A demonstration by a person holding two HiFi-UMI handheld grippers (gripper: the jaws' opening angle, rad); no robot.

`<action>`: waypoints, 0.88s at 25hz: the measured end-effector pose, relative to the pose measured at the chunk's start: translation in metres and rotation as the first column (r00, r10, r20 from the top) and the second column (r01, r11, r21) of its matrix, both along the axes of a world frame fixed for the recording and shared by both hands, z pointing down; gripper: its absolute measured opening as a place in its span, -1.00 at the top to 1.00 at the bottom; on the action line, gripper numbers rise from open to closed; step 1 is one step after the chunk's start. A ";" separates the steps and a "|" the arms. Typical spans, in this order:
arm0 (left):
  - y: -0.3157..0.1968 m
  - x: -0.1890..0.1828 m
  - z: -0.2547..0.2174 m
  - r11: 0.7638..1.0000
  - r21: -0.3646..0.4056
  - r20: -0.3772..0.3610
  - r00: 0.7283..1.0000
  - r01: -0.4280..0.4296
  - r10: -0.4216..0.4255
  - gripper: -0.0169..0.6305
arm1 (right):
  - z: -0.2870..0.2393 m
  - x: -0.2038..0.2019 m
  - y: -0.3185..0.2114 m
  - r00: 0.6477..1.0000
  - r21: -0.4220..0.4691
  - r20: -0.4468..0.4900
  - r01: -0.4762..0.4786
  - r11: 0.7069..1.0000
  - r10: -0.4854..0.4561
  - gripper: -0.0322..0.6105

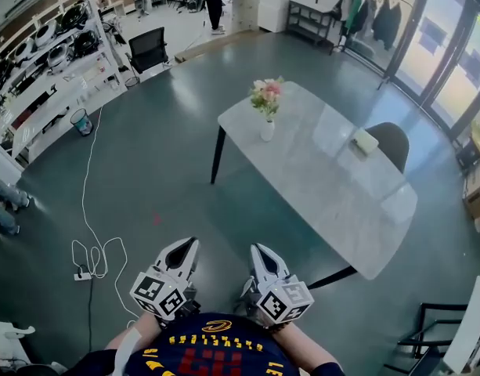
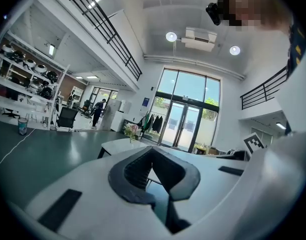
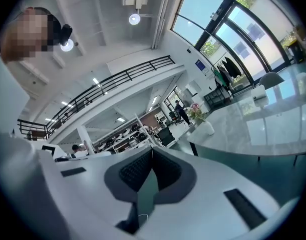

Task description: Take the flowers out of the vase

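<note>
A small white vase with pink and cream flowers stands near the far left corner of a pale marble table. Both grippers are held close to the person's body, well short of the table. My left gripper is shut with nothing in it, and my right gripper is shut and empty too. The flowers show small and distant in the left gripper view. In the right gripper view the flowers and vase sit at the table's end.
A dark chair stands behind the table, by a small pale box on its top. White cables and a power strip lie on the green floor at left. Shelving lines the left wall, with a black office chair nearby.
</note>
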State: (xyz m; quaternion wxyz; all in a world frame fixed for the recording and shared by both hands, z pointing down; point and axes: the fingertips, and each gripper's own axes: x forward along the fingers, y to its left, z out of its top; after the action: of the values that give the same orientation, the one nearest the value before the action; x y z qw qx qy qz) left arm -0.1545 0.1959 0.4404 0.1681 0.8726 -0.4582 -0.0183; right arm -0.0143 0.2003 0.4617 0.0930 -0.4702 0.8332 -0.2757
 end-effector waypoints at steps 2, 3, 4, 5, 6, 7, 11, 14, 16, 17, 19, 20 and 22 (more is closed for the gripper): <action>-0.019 0.014 -0.002 1.000 -0.004 0.008 1.000 0.006 -0.006 0.94 | -0.001 0.015 -0.020 1.000 0.002 0.008 0.002 1.000 -0.002 0.88; -0.029 0.022 -0.003 1.000 -0.004 0.012 1.000 0.009 -0.009 0.94 | -0.001 0.024 -0.030 1.000 0.005 0.011 0.000 1.000 0.000 0.88; -0.037 0.031 -0.004 1.000 -0.004 0.017 1.000 0.012 -0.011 0.94 | -0.001 0.035 -0.040 1.000 0.007 0.014 -0.003 1.000 0.003 0.88; -0.046 0.039 -0.004 1.000 -0.004 0.020 1.000 0.015 -0.014 0.94 | -0.001 0.045 -0.049 1.000 0.006 0.019 -0.006 1.000 0.006 0.88; -0.053 0.048 -0.005 1.000 -0.005 0.022 1.000 0.017 -0.017 0.94 | 0.000 0.055 -0.057 1.000 0.005 0.025 -0.010 1.000 0.009 0.88; -0.059 0.056 -0.005 1.000 -0.006 0.023 1.000 0.020 -0.019 0.94 | 0.000 0.064 -0.065 0.999 0.004 0.030 -0.012 1.000 0.012 0.88; -0.080 0.083 -0.005 1.000 -0.011 0.022 0.999 0.024 -0.024 0.94 | 0.000 0.090 -0.088 0.999 0.007 0.036 -0.008 1.000 0.007 0.88; -0.092 0.093 -0.004 0.999 -0.019 0.022 0.999 0.028 -0.028 0.94 | 0.002 0.100 -0.101 0.999 0.002 0.046 -0.007 1.000 0.007 0.88; -0.101 0.095 -0.005 0.999 -0.019 0.026 0.999 0.034 -0.034 0.94 | 0.002 0.105 -0.110 0.998 0.000 0.053 -0.013 1.000 0.013 0.88; -0.105 0.096 -0.006 0.999 -0.018 0.027 0.999 0.038 -0.038 0.94 | 0.002 0.108 -0.114 0.998 -0.001 0.056 -0.016 1.000 0.016 0.88; -0.114 0.098 -0.006 0.999 -0.020 0.026 0.999 0.043 -0.042 0.94 | 0.004 0.111 -0.123 0.998 -0.005 0.060 -0.018 1.000 0.018 0.88; -0.119 0.099 -0.004 0.999 -0.023 0.025 0.999 0.042 -0.041 0.94 | 0.006 0.112 -0.127 0.998 -0.008 0.060 -0.017 1.000 0.017 0.88; -0.128 0.104 0.002 0.999 -0.035 0.024 0.999 0.034 -0.034 0.94 | 0.012 0.115 -0.136 0.998 -0.014 0.056 -0.018 1.000 0.018 0.88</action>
State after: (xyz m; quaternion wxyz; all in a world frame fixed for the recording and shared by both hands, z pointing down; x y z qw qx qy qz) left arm -0.0508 0.0676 0.4424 0.1777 0.8618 -0.4751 -0.0028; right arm 0.1007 0.0642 0.4735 0.1157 -0.4704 0.8241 -0.2937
